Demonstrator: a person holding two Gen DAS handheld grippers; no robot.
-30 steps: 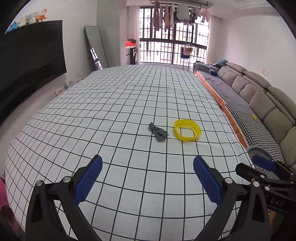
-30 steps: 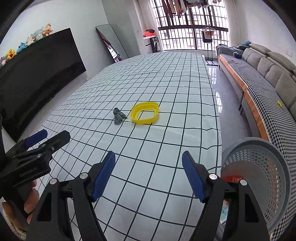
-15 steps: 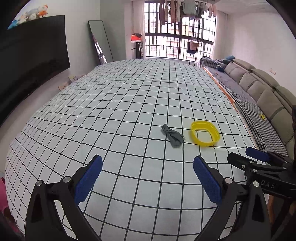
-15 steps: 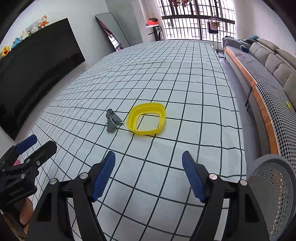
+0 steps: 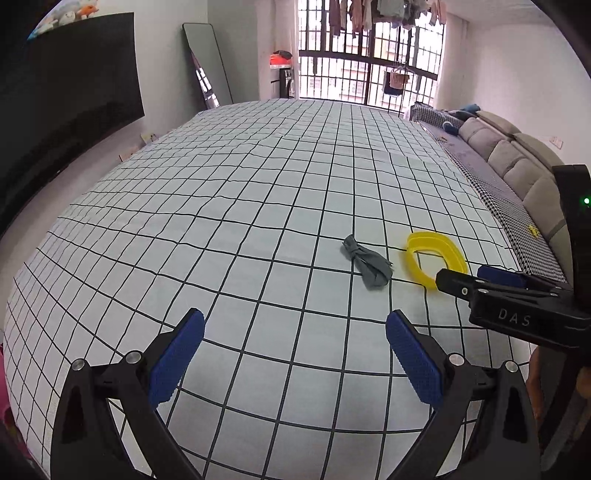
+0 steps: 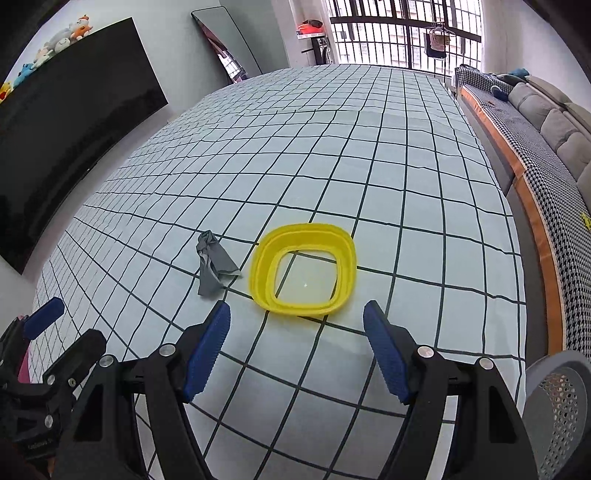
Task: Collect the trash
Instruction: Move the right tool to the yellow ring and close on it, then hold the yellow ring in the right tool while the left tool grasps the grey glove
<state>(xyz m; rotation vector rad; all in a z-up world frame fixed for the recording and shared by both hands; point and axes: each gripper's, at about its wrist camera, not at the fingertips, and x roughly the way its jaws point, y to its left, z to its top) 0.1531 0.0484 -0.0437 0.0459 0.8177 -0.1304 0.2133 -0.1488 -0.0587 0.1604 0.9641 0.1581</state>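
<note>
Right tool [image 6: 295,354] nearer yellow ring [image 6: 303,271]; grey basket [image 6: 561,402] beside.

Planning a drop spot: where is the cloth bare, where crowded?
Bare: the checked cloth left of the grey rag, and the far stretch toward the window. Crowded: the rag and yellow ring lie close together, apart, with the right gripper just short of the ring; the basket is beside the table's right edge.

Home living room: grey sofa [image 5: 517,158] along one wall, big dark TV [image 6: 70,122] with plush toys [image 6: 55,37] on top, leaning mirror [image 5: 207,66], laundry [image 5: 369,11] hanging at the barred window [image 6: 402,33].
</note>
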